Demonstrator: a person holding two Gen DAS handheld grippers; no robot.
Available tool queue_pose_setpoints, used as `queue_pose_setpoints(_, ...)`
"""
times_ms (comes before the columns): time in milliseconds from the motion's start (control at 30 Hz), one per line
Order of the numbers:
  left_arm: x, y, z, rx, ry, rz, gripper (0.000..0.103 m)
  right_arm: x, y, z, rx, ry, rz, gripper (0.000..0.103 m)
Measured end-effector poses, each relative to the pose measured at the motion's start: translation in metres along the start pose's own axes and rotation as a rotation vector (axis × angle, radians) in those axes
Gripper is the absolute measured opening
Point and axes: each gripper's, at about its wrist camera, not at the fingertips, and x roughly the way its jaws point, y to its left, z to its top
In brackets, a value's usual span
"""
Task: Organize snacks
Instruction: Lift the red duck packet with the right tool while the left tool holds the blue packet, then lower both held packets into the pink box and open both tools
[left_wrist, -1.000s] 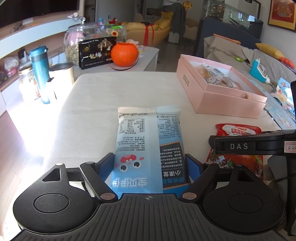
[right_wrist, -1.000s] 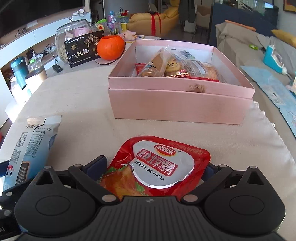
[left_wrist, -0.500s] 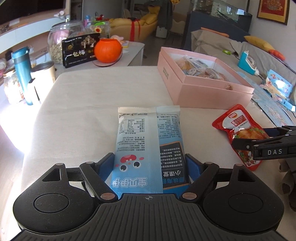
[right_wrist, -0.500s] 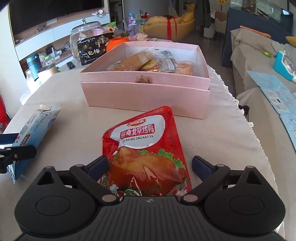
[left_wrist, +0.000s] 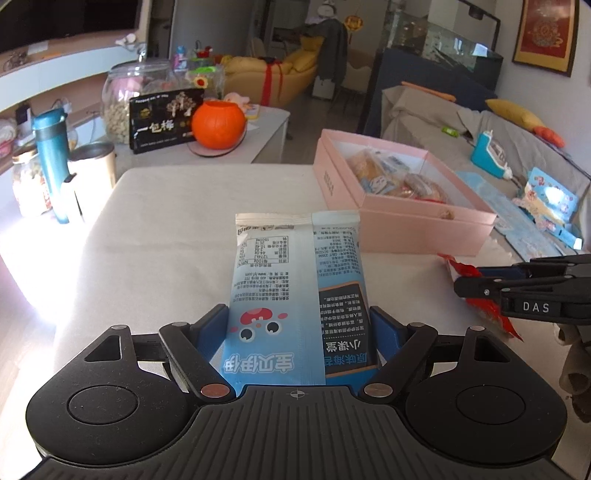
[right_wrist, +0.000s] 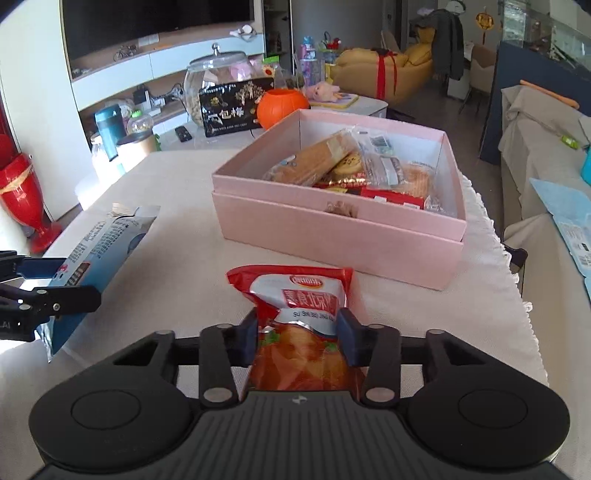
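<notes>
- A living room is seen behind a table (left_wrist: 177, 229) covered in pale cloth; the red vase (right_wrist: 20, 192) at the left edge is shown only in the right wrist view.
- The left gripper (left_wrist: 299, 332) is clamped on a blue snack packet (left_wrist: 295, 280) at lower centre.
- The right gripper (right_wrist: 297, 332) is closing, its pads pinching a red pouch (right_wrist: 295, 295).
- The contents of the pink box (right_wrist: 332, 236) at centre right are shown most fully by the right view.
</notes>
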Motion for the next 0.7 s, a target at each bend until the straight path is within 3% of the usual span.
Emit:
queue_pose_setpoints(200,0.001,-0.018,0.009,0.049,-0.008,-0.024,0.086,-0.029,-0.018,0.007,0.04,-0.065,-0.002,0.019)
queue_pose_setpoints(333,0.008,-0.023,0.006,0.043,0.013,-0.034,0.086,-0.035,-0.05,0.011,0.103,-0.055,0.018,0.018)
queue_pose_setpoints(467,0.013,-0.029,0.006,0.051,0.027,-0.042,0.086,-0.017,-0.065,0.015,0.126,0.005,0.066,0.038)
queue_pose_setpoints(533,0.013,-0.031,0.005,0.062,0.032,-0.044,0.086,-0.01,-0.063,0.016,0.115,0.014,0.096,0.041)
queue_pose_setpoints(567,0.013,-0.031,0.004,0.065,0.033,-0.043,0.086,-0.008,-0.058,0.016,0.103,0.023,0.11,0.037)
queue_pose_setpoints(600,0.012,-0.03,0.004,0.065,0.033,-0.042,0.086,-0.007,-0.049,0.016,0.071,0.027,0.116,0.024)
queue_pose_setpoints(700,0.012,-0.026,0.005,0.056,0.03,-0.035,0.086,-0.014,-0.027,0.014,-0.038,-0.004,0.033,0.023)
